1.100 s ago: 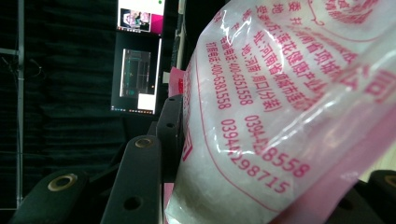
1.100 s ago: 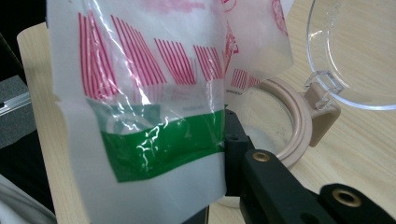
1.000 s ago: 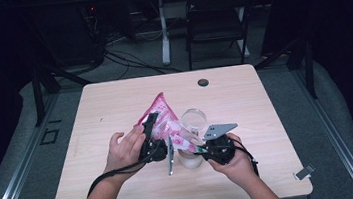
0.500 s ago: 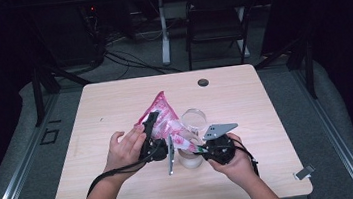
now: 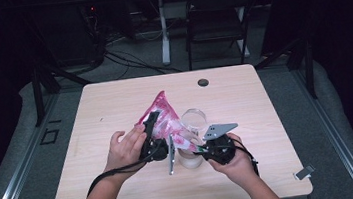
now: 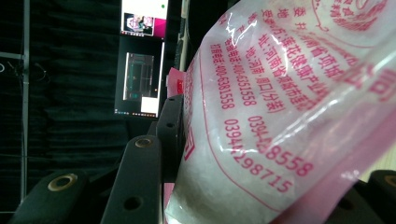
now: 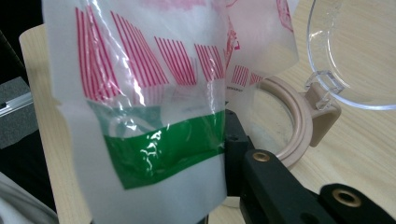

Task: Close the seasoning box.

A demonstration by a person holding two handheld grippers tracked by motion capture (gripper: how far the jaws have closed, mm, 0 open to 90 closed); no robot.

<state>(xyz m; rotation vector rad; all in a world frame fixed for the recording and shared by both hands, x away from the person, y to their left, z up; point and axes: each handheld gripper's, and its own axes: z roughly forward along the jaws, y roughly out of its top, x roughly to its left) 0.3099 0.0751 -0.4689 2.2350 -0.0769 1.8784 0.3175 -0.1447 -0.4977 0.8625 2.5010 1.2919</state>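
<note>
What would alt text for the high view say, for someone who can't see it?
Two hands hold a pink and white plastic bag between two black grippers, left and right, tilted over a clear jar with its lid flipped open, on a pale wooden table.

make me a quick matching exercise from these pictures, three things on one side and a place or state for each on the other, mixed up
Things:
1. pink and white plastic bag
2. clear hinged lid
3. round black grommet

Place or state:
A. set in the table near its far edge
B. held up between the left gripper and the right gripper
C. flipped open beside the container's beige rim

Pairs: 1-B, 2-C, 3-A
</note>
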